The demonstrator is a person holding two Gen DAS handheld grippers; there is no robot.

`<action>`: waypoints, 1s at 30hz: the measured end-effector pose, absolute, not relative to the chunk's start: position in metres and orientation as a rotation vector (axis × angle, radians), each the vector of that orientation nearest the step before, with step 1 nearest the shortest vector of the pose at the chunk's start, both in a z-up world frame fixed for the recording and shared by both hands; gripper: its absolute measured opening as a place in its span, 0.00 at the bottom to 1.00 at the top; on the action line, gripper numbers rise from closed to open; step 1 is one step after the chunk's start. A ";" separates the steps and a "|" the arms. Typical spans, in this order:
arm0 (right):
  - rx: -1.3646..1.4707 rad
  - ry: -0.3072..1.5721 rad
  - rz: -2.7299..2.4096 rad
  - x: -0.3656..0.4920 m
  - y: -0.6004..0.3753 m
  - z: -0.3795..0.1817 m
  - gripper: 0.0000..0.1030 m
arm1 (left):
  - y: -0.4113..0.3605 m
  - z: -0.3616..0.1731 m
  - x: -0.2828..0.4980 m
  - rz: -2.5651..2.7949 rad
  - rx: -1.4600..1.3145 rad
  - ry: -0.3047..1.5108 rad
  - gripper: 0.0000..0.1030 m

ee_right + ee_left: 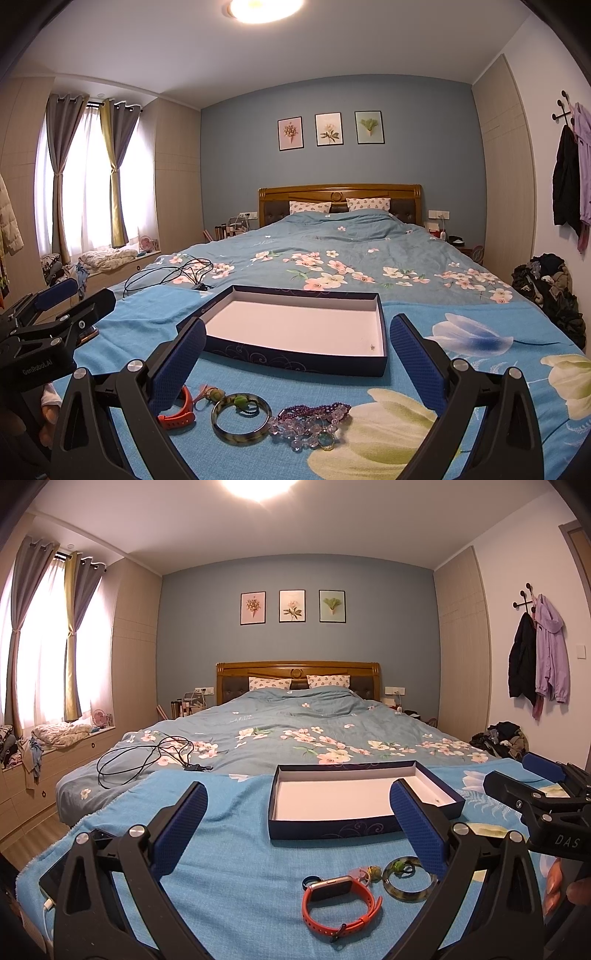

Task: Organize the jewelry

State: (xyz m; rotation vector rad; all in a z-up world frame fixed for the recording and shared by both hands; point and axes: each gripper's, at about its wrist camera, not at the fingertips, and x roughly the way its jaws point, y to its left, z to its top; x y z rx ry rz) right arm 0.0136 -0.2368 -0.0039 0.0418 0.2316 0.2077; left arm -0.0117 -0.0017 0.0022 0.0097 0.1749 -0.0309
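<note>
Ceiling lamp (258, 485) glare, bright window (92, 177), fisheye-bent edges, sharp pics

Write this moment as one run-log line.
stage: start | left gripper: open, empty | right gripper: open, empty | box: nearly empty | watch, bangle, beads: on towel

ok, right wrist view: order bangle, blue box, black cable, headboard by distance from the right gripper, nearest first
1. bangle: on the blue towel, just ahead of the right gripper, toward its left finger.
2. blue box: open, past the fingertips, centre.
3. black cable: on the floral duvet, beyond the box, left.
4. headboard: far end of the bed, against the wall.
</note>
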 end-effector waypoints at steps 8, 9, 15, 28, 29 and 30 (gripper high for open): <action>0.041 0.235 0.213 0.013 -0.235 -0.005 0.93 | -0.001 0.001 -0.011 -0.030 0.011 0.179 0.94; 0.041 0.234 0.214 0.013 -0.235 -0.005 0.93 | -0.001 0.001 -0.011 -0.030 0.011 0.179 0.94; 0.040 0.239 0.214 0.014 -0.237 -0.005 0.93 | -0.002 -0.003 -0.009 -0.030 0.016 0.189 0.94; -0.001 0.534 0.220 0.045 -0.257 -0.035 0.93 | 0.007 -0.028 0.023 -0.132 0.080 0.414 0.94; -0.002 0.570 0.223 0.048 -0.258 -0.040 0.93 | 0.007 -0.032 0.027 -0.146 0.086 0.446 0.94; 0.006 0.605 0.239 0.052 -0.260 -0.045 0.93 | 0.008 -0.036 0.030 -0.154 0.083 0.463 0.94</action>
